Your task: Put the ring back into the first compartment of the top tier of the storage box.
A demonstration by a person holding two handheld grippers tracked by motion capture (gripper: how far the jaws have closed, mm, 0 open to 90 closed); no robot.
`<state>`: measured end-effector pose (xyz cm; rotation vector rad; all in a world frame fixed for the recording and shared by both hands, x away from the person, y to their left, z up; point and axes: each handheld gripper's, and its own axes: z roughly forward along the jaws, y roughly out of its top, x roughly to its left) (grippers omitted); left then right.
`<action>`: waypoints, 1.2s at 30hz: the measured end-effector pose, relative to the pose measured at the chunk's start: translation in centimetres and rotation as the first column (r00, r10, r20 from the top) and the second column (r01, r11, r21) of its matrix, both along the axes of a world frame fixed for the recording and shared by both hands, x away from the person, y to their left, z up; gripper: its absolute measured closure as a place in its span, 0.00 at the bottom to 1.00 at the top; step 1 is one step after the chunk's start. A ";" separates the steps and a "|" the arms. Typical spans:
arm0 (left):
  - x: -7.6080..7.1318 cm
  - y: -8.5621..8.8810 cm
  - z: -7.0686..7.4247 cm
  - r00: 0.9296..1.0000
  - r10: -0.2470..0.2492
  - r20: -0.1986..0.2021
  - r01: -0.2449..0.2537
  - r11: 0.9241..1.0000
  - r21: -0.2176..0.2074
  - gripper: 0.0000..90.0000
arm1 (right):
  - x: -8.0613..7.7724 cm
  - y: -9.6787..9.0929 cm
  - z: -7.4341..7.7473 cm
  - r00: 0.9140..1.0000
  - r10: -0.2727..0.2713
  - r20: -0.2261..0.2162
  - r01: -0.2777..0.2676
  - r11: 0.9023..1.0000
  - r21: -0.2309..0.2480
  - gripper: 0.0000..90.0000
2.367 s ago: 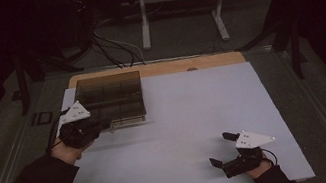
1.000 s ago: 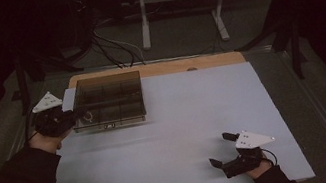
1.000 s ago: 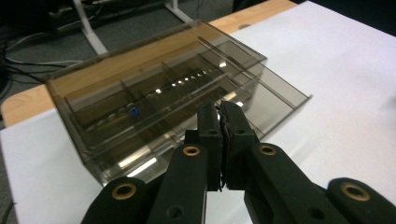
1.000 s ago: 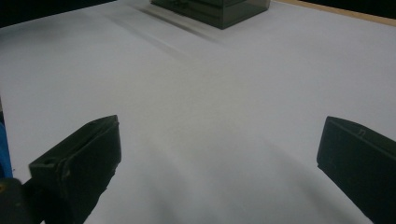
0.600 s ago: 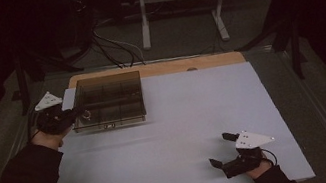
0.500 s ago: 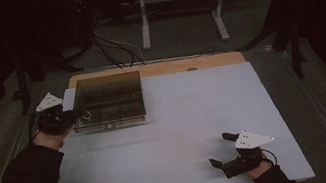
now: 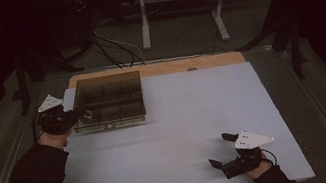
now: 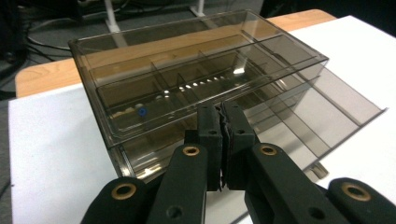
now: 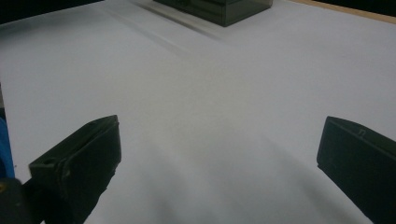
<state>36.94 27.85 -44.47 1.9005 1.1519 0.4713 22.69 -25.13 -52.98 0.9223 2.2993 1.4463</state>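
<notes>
At the far left corner of the white-covered worktop [image 7: 174, 135] sat a smoke-tinted, clear plastic compartment box [image 7: 109, 100], its lid down and its dividers showing through the top. Just off the box's left end hovered the left gripper [image 7: 80, 115], its jaws pressed together with nothing between them. From the left gripper view those closed tips [image 8: 219, 122] pointed at the box's [image 8: 201, 84] near wall, just below the lid's edge; whether they actually touched the plastic was hard to judge, as the tips overlapped the wall in that dim picture. A few small items, one of them blue [image 8: 142, 112], lay inside a compartment. The right gripper [image 7: 223, 151] rested low near the front right of the worktop, well apart from the box, with its jaws spread wide over bare white surface, as the right gripper view showed.

By my reading, the step in hand was an approach to the box's side, likely to nudge it or to work on the lid. The next move would call for a firm, level push, or for opening the jaws to catch the lid's rim, with the right gripper brought across to steady the box.
</notes>
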 end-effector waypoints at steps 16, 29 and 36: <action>-0.3 -0.8 0.3 1.000 -0.013 0.002 0.013 1.000 -0.021 0.53 | 0.0 0.0 0.0 1.000 0.000 0.000 0.000 1.000 0.000 0.00; -0.7 -1.8 1.2 1.000 -0.012 -0.016 0.012 0.998 -0.055 0.30 | 0.0 -0.1 0.0 1.000 -0.001 -0.005 0.001 1.000 0.008 0.00; -0.6 -2.7 1.4 0.999 -0.035 -0.040 0.033 0.998 -0.048 0.19 | 0.1 -0.1 0.0 1.000 0.004 -0.003 -0.004 1.000 0.008 0.00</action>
